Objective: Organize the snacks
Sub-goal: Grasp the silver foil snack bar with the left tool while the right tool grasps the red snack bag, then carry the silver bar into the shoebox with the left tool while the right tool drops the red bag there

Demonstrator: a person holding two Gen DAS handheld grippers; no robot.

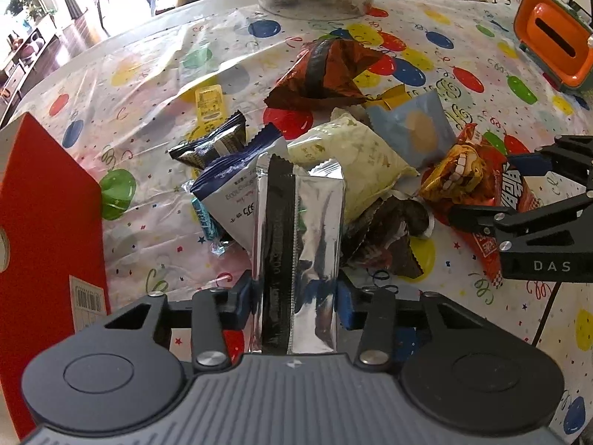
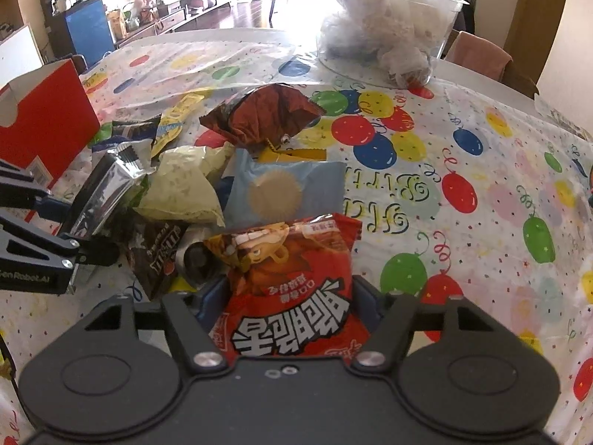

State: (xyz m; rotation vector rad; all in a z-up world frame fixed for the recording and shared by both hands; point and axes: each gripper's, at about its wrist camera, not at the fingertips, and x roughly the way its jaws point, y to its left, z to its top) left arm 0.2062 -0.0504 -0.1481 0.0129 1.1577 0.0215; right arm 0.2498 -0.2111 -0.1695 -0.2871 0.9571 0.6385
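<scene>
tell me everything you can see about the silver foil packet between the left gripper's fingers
The silver foil packet is a long, shiny, mirror-like pouch with a dark back seam running along its length and crimped, serrated ends. It looks like thin metallised film, slightly creased, sealed and unopened. It lies lengthwise between the blue pads of the left gripper, which press its sides near the lower end. Its far end sits over the pile, against a white and navy packet and a pale yellow packet. The right wrist view shows it tilted up.
</scene>
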